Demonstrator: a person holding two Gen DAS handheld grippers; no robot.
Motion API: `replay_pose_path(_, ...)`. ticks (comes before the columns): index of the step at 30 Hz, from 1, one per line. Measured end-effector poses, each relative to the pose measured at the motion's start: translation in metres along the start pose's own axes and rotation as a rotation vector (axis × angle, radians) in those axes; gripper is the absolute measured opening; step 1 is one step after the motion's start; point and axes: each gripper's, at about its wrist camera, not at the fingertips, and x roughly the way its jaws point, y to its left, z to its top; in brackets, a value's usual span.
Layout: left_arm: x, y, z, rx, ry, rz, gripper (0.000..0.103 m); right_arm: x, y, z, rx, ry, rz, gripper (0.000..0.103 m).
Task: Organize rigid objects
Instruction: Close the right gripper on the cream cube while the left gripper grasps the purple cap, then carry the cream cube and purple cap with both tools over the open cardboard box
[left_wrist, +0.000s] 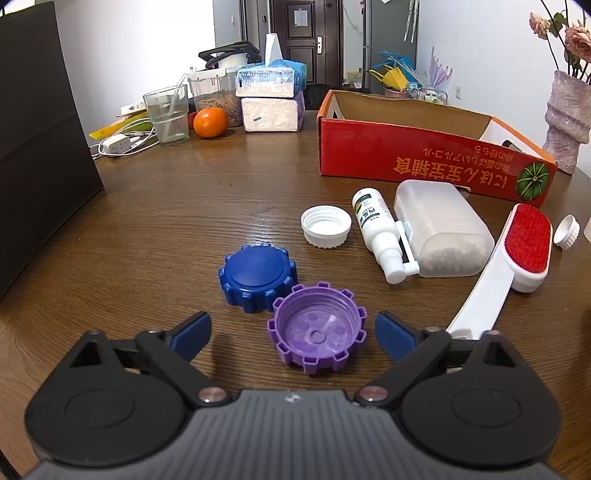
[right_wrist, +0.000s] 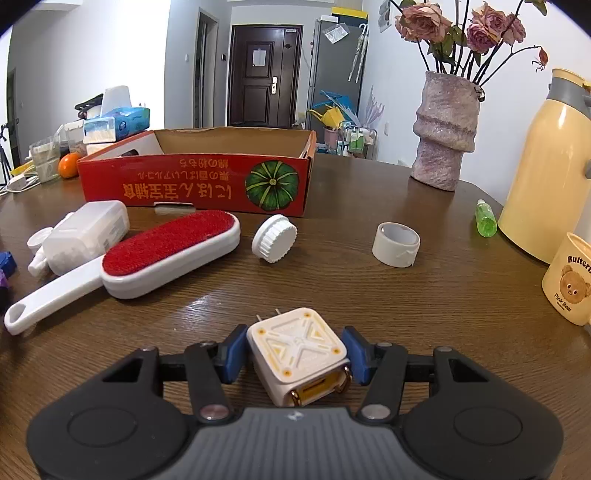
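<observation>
Straddling the purple cap (left_wrist: 317, 329) with jaws spread clear of it, the left gripper (left_wrist: 293, 334) hovers, while the right gripper (right_wrist: 295, 352) seemingly pinches the white charger (right_wrist: 297, 352) on the table (right_wrist: 369, 295).

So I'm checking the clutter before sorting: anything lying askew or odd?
Yes. The spray bottle lies on its side against the clear plastic box. The small white cap is tipped on its edge, and the purple cap sits upside down. Nothing looks spilled or broken.
</observation>
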Motion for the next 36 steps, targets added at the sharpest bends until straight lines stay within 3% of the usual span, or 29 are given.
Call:
replay_pose_path(5, 0.000, -0.001, -0.002, 0.001, 0.010, -0.011, 0.075, -0.001, 0.001, -0.002, -0.001, -0.016, -0.006, 0.054)
replay_pose_path(10, -0.002, -0.003, -0.003, 0.009, 0.006, -0.020, 0.069, -0.001, 0.001, -0.003, 0.002, -0.017, -0.004, 0.054)
replay_pose_path(14, -0.003, -0.004, -0.003, 0.011, 0.003, -0.038, 0.055, -0.001, 0.001, -0.003, 0.003, -0.017, -0.003, 0.054)
replay_pose_path(36, -0.031, -0.013, 0.014, 0.027, -0.060, -0.073, 0.055, -0.021, 0.004, 0.006, 0.015, -0.072, 0.039, 0.054)
